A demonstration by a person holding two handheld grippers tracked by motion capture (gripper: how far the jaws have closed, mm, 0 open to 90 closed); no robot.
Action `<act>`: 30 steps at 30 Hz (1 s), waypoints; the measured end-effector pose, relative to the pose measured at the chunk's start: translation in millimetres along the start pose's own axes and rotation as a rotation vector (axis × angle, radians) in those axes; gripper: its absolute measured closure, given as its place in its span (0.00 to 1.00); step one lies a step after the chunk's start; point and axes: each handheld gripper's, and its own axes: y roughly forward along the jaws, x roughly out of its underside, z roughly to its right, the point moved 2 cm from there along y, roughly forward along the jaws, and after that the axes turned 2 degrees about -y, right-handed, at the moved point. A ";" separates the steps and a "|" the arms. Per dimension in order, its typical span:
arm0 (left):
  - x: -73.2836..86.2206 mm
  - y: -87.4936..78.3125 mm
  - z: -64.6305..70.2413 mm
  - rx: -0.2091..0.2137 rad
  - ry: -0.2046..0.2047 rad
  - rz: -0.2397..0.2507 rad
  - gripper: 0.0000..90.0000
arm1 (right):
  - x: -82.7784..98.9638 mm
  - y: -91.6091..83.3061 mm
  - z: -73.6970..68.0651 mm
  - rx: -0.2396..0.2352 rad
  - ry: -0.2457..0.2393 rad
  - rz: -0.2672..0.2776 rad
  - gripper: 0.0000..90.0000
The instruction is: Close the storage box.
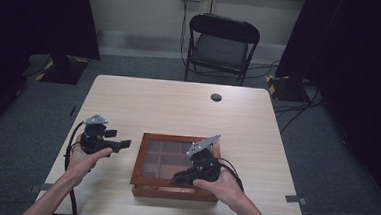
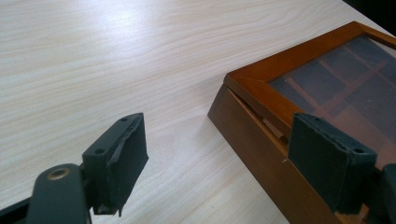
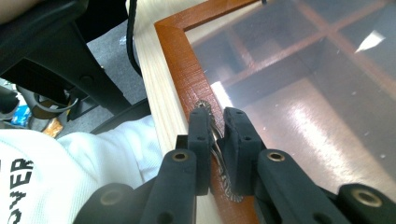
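A brown wooden box (image 1: pixel 140 159) with a glass lid and several compartments inside lies near the table's front edge. My right gripper (image 1: pixel 176 178) reaches its front rim from the right. In the right gripper view my right gripper (image 3: pixel 217 122) is shut on a small ornate metal clasp (image 3: pixel 204 105) fixed to the lid's wooden frame (image 3: pixel 180 56). My left gripper (image 1: pixel 124 144) hovers just left of the box. In the left gripper view my left gripper (image 2: pixel 219 140) stands open with nothing between its pads, and its right pad sits in front of the box's side wall (image 2: pixel 247 135).
The light wooden table (image 1: pixel 178 107) has a round cable hole (image 1: pixel 216 97) near its far edge. A black folding chair (image 1: pixel 222 44) stands behind the table. Dark curtains hang at both sides. A white garment (image 3: pixel 70 172) lies close to the table's front edge.
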 end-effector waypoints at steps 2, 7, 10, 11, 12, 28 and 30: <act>0.3 0.2 0.1 0.003 -0.001 -0.003 0.22 | 4.9 6.2 1.3 0.001 0.013 -0.020 0.91; 0.7 0.3 0.2 0.002 0.000 -0.004 0.22 | 8.4 13.2 1.8 0.002 0.015 -0.041 0.91; 0.9 0.5 0.0 0.002 0.002 -0.006 0.22 | 9.6 15.3 3.1 0.000 0.017 -0.046 0.91; 0.9 0.9 0.0 0.002 0.001 -0.006 0.22 | 11.2 17.5 4.5 -0.006 0.024 -0.050 0.91; 0.9 0.9 0.0 0.002 0.001 -0.006 0.22 | 11.2 17.5 4.5 -0.006 0.024 -0.050 0.91; 2.4 1.5 -4.9 0.001 -0.004 -0.024 0.21 | 10.9 7.2 13.7 0.028 0.076 0.056 0.58; 1.7 2.1 -5.3 -0.002 -0.004 -0.031 0.21 | 9.3 -1.8 17.9 0.070 0.092 0.095 0.52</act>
